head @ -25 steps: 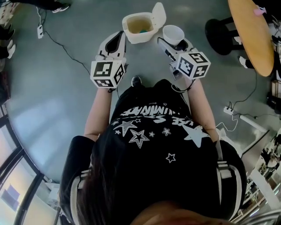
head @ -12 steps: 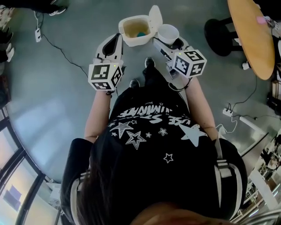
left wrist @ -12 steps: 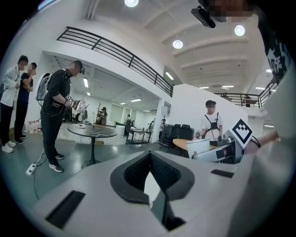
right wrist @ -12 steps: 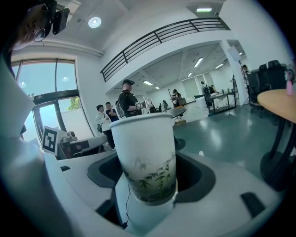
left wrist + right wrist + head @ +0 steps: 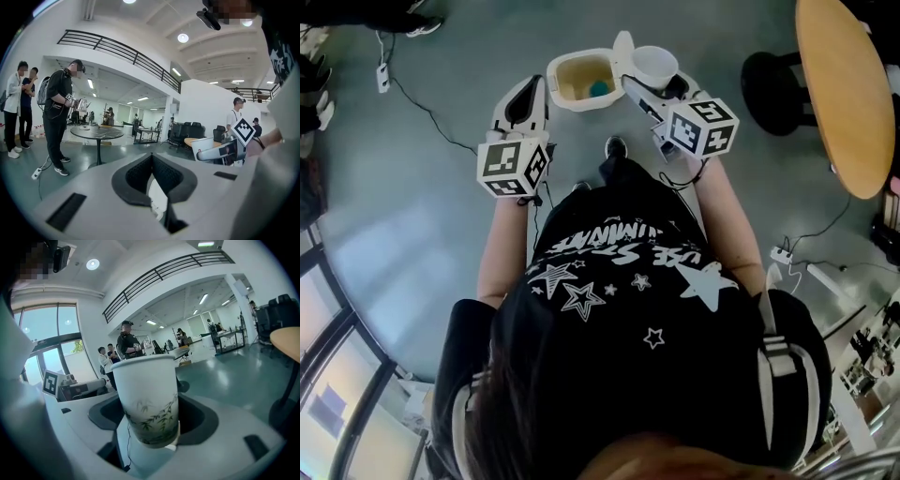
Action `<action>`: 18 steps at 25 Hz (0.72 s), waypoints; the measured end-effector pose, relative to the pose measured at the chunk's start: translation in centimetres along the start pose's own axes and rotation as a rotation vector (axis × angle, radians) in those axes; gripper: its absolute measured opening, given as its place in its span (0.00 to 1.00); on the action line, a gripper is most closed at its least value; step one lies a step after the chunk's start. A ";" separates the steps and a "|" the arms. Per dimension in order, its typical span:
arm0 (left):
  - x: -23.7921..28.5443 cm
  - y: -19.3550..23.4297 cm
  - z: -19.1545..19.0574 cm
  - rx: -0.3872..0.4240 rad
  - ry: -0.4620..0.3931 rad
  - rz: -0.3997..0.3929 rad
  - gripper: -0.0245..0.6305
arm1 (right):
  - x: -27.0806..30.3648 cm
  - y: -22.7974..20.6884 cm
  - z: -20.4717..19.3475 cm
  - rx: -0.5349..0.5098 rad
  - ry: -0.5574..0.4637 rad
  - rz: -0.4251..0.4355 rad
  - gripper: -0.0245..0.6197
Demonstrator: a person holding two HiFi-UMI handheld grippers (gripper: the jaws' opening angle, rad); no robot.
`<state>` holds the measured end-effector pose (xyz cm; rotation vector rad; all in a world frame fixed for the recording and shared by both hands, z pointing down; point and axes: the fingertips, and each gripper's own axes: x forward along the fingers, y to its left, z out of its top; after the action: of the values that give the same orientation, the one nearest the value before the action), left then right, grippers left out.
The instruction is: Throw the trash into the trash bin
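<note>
Both forearms reach fwd. L gripper (image 5: 532, 84) (image 5: 151, 157): jaws together, empty, just left of trash bin (image 5: 567, 103). R gripper (image 5: 650, 84) (image 5: 149, 420): clamped on upright paper cup (image 5: 656, 64) (image 5: 146, 390) beside bin's right edge. Bare floor (image 5: 441, 216) all round.

Two grippers: left gripper (image 5: 526, 92), right gripper (image 5: 651, 81). One paper cup (image 5: 656, 64). One trash bin (image 5: 555, 82). One round table (image 5: 839, 84).

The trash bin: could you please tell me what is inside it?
The bin is open; its yellowish inside holds one small blue-green item. What that item is cannot be told, and anything beneath it is hidden.
</note>
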<state>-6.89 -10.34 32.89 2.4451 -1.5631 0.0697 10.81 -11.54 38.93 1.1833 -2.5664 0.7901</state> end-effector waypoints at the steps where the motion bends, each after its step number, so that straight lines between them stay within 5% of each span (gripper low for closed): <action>1: 0.2 0.2 -0.1 0.005 0.008 0.007 0.05 | 0.4 -0.3 0.1 0.002 0.006 0.007 0.55; 18: 0.1 2.0 -0.6 0.035 0.077 0.107 0.05 | 4.0 0.8 -1.5 0.013 0.104 0.155 0.55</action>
<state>-8.59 -11.11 33.80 2.3534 -1.6715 0.2091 7.51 -12.91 41.45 0.9289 -2.5935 0.8770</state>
